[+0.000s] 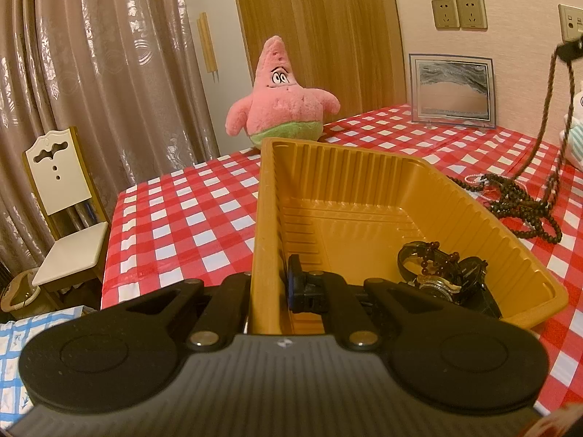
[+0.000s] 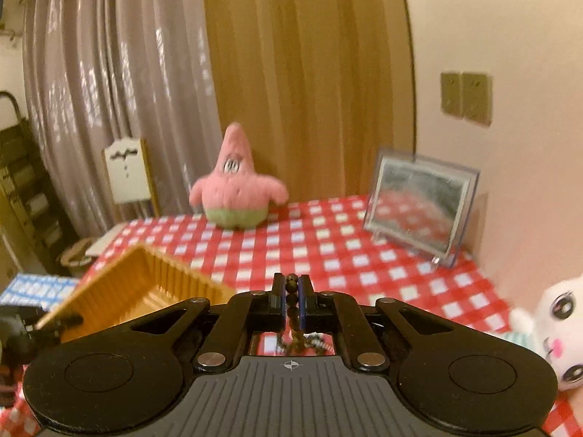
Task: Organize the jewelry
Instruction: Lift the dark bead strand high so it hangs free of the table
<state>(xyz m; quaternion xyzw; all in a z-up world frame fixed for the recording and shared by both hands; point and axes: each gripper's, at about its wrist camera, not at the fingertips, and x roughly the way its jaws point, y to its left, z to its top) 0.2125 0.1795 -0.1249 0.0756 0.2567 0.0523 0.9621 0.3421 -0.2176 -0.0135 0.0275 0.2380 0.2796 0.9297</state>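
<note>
My left gripper (image 1: pixel 267 284) is shut on the left wall of a golden ribbed plastic tray (image 1: pixel 364 167) that stands on the checked tablecloth. A dark watch (image 1: pixel 437 276) and a small bead bracelet lie in the tray's near right corner. A pile of dark bead necklaces (image 1: pixel 521 200) lies on the cloth to the right of the tray. One strand rises from the pile to my right gripper (image 1: pixel 570 49), high at the right edge. In the right wrist view my right gripper (image 2: pixel 291 293) is shut on that bead strand (image 2: pixel 291 284), which hangs below the pads. The tray (image 2: pixel 164 280) is low on the left.
A pink star plush (image 1: pixel 280 98) sits at the table's far edge. A framed sand picture (image 1: pixel 452 89) leans near the wall. A white plush (image 2: pixel 554 327) stands at the right. A white chair (image 1: pixel 62 189) and curtains lie beyond the table's left edge.
</note>
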